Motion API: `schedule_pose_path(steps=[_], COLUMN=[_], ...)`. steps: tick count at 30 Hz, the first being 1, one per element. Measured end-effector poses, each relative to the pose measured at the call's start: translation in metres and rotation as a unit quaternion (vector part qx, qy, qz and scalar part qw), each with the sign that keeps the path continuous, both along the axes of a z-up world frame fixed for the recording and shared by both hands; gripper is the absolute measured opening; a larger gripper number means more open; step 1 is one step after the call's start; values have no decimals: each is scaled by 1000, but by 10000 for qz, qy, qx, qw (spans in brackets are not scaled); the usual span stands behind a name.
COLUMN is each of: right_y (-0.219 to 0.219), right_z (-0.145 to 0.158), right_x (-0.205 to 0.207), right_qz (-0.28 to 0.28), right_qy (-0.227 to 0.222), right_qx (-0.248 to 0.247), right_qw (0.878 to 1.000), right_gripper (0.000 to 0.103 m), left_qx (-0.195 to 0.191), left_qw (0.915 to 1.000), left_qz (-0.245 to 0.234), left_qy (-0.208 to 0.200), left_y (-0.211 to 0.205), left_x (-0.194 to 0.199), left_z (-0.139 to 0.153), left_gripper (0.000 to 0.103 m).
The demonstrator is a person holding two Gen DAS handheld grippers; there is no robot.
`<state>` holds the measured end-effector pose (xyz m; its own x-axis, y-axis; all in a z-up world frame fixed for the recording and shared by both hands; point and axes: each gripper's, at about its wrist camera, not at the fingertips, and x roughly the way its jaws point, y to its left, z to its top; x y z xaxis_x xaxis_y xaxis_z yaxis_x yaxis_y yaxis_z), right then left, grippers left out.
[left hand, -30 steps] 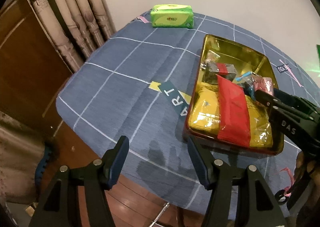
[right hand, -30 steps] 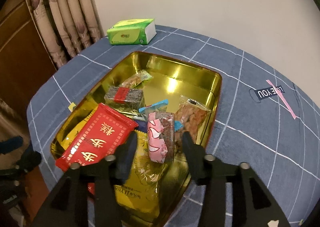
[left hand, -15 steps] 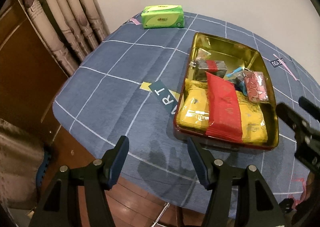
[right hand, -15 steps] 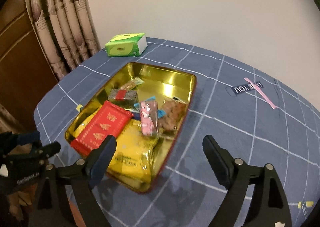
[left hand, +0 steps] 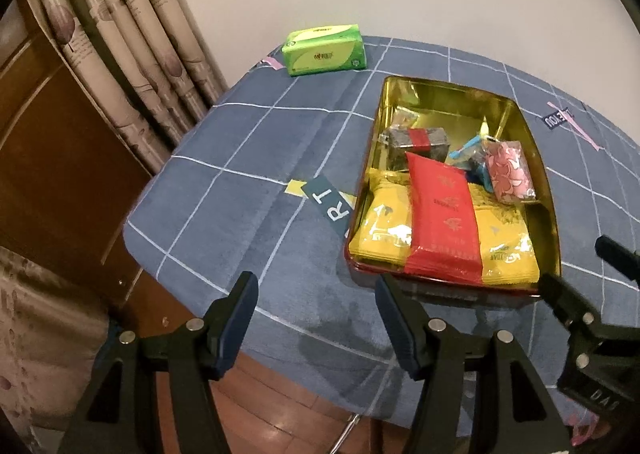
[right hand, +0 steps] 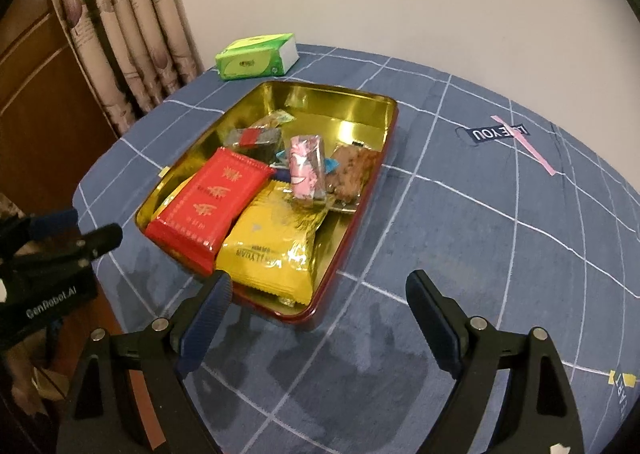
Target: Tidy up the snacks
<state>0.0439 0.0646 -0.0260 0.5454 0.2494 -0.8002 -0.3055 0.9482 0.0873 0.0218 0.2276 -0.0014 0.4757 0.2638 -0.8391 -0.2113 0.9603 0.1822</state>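
Observation:
A gold tin [left hand: 448, 97] [right hand: 340, 109] stands on the blue checked tablecloth. It holds a red packet [left hand: 440, 213] [right hand: 216, 197], a yellow packet [left hand: 384, 225] [right hand: 276, 250], a pink-wrapped snack [left hand: 510, 169] [right hand: 306, 165], a dark bar with a red band [left hand: 418, 139] [right hand: 252, 137] and a brown biscuit pack [right hand: 350, 169]. My right gripper [right hand: 320, 294] [left hand: 580, 286] hovers open and empty at the tin's near right corner. Just off the tin's near left corner, over the table edge, my left gripper [left hand: 316, 306] [right hand: 68, 234] is open too, holding nothing.
A green tissue pack [left hand: 324, 49] [right hand: 256, 57] lies at the far side of the table near the curtain [left hand: 132, 33]. A wooden door [left hand: 48, 157] is on the left. The table edge [left hand: 132, 221] drops to a wooden floor.
My right gripper opened and let go of the pink-wrapped snack, which now lies in the tin. It then drew back from the tin toward the table's near side. The left gripper barely moved.

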Motion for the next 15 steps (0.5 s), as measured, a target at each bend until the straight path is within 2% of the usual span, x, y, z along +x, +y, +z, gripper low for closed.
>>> schedule_pose_path(steps=[5,15], right_y=[3,11], right_z=[1,3], right_x=[-3,-7], right_qz=[21,106], right_qy=[-32,-62], right_qx=[-23,-117], right_qw=[10000,9999], right_gripper=[86,86], left_qx=[30,-161], left_qw=[10000,9996], left_qz=[-82,-194], left_qy=[32,124], left_y=[-3,-5], left_x=[1,1], left_z=[-1,-3], left_gripper=[62,62])
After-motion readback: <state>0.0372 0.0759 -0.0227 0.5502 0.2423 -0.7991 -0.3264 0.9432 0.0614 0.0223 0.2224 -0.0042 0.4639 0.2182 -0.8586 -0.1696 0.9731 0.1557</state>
